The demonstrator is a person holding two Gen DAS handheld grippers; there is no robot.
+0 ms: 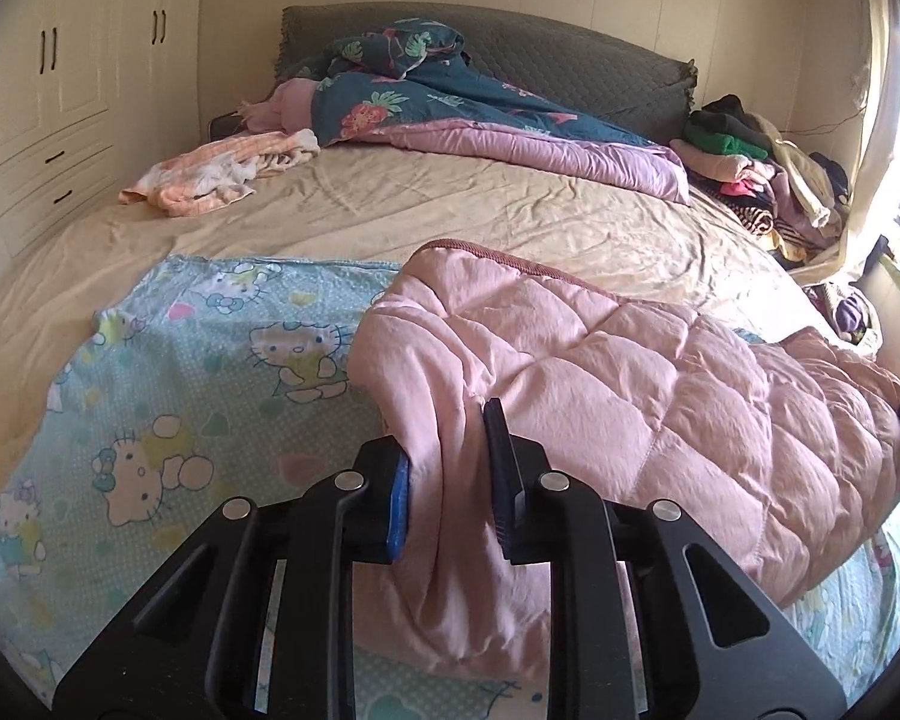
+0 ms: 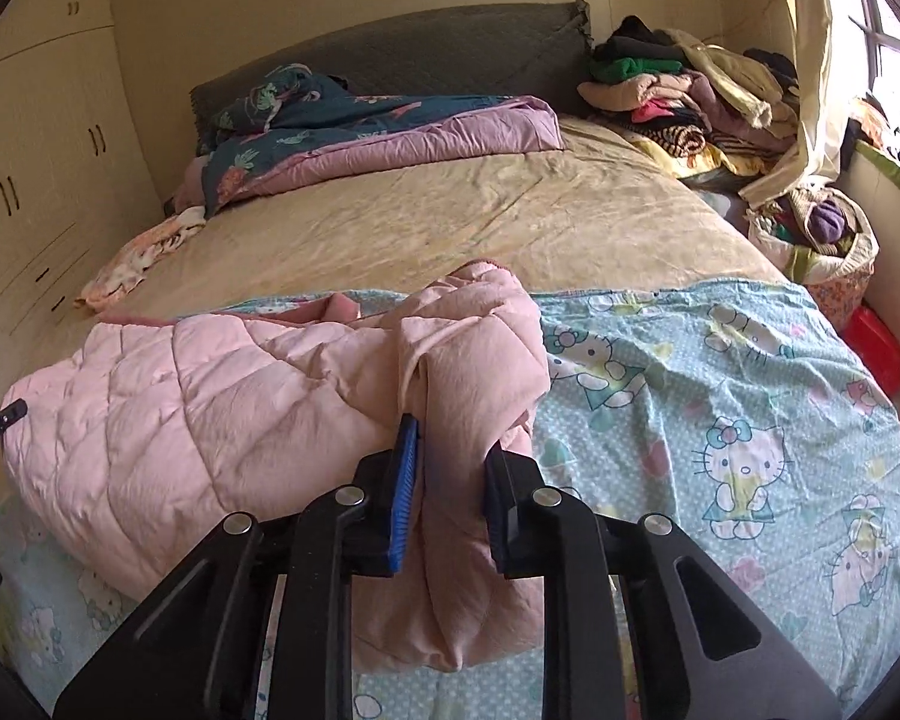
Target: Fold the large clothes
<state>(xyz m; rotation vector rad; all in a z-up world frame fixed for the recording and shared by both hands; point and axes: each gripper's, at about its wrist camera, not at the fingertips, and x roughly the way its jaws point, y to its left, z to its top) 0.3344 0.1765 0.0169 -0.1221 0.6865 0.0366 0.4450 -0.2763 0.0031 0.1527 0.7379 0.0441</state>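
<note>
Jacket [image 1: 630,372]: pink quilted cloth, soft, faint sheen, stitched in diamonds, with a ribbed knit edge. Sheet [image 1: 168,372]: thin printed cotton-like cloth, matt, creased. Bed [image 1: 390,204]: beige cloth cover, matt, wrinkled. Left claw [image 1: 447,474] and right claw [image 2: 450,480]: black matt plastic arms, bright metal rivets, blue ribbed pads [image 2: 405,492]. Headboard [image 2: 426,54]: grey quilted cloth. Wardrobe [image 1: 60,90]: smooth cream panels, slight gloss.

Past my work: teal floral duvet [image 1: 426,90] w/ lilac lining bunched at grey headboard [image 1: 570,54], clothes pile [image 2: 690,102] by window, cream wardrobe [image 1: 72,90] left, cartoon-cat sheet [image 2: 720,420] over tan bedsheet [image 1: 390,198].
</note>
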